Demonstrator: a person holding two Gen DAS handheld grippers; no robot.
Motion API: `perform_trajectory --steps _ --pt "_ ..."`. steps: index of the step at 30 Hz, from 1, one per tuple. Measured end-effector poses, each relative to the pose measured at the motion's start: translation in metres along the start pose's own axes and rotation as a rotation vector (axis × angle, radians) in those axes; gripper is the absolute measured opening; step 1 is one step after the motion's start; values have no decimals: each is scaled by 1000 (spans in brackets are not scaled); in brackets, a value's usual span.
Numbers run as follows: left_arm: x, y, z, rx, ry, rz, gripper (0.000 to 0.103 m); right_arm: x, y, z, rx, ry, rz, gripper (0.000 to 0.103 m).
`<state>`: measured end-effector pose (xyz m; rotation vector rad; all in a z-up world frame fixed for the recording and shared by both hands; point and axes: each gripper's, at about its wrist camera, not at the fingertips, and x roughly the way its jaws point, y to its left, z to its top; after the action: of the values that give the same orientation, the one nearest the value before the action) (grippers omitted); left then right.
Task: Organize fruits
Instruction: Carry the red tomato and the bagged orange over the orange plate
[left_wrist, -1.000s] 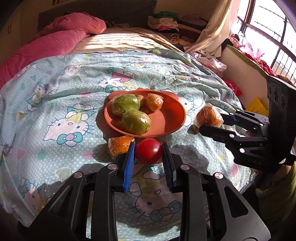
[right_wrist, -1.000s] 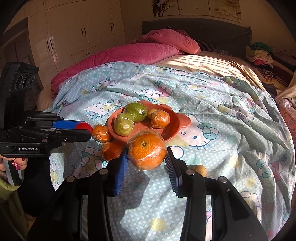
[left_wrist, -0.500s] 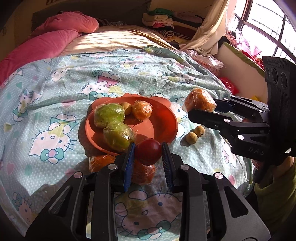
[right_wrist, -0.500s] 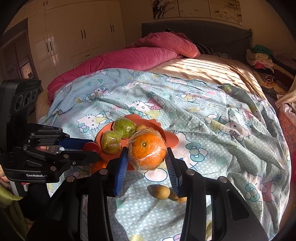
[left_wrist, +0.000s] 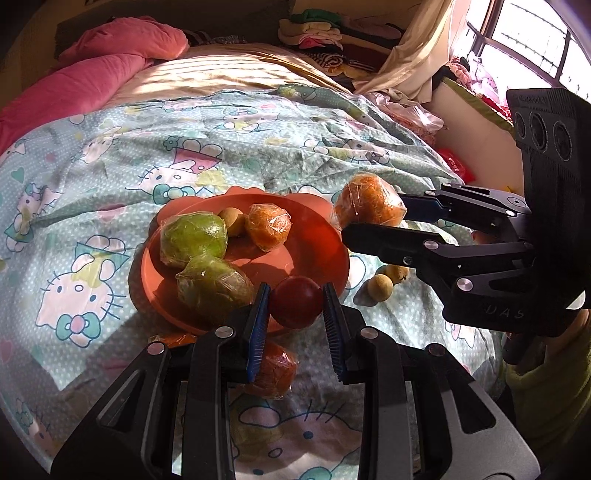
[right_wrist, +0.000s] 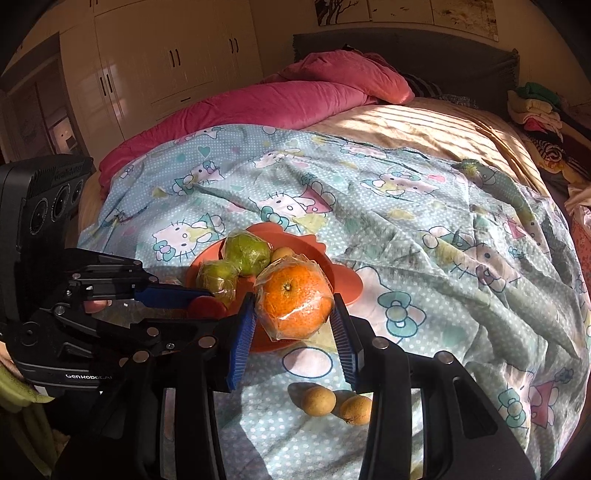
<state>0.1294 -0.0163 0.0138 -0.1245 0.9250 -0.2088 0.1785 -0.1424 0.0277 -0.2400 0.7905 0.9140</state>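
Note:
An orange plate (left_wrist: 317, 236) lies on the Hello Kitty bedspread (left_wrist: 229, 147) with two wrapped green fruits (left_wrist: 192, 240), a wrapped orange (left_wrist: 267, 227) and a small brown fruit (left_wrist: 231, 219) on it. My left gripper (left_wrist: 295, 310) is shut on a red fruit (left_wrist: 295, 306) over the plate's near rim. My right gripper (right_wrist: 293, 317) is shut on a wrapped orange (right_wrist: 295, 299), held above the plate's (right_wrist: 343, 284) right edge; it also shows in the left wrist view (left_wrist: 369, 206).
Two small brown fruits (right_wrist: 319, 400) lie on the bedspread right of the plate. Wrapped oranges (left_wrist: 273, 369) lie under my left gripper. Pink quilt (right_wrist: 258, 99) at the bed's head, clothes pile (left_wrist: 317, 31) and window (left_wrist: 517, 48) to the right.
Both grippers have moved forward toward the plate with their fruits. The red fruit is now over the plate's near rim and the wrapped orange over its right edge.

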Motion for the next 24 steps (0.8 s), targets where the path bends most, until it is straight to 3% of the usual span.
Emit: perform_trajectory --steps 24 --pt "20 8 -1 -5 26 13 21 35 -2 12 -96 94 50 39"
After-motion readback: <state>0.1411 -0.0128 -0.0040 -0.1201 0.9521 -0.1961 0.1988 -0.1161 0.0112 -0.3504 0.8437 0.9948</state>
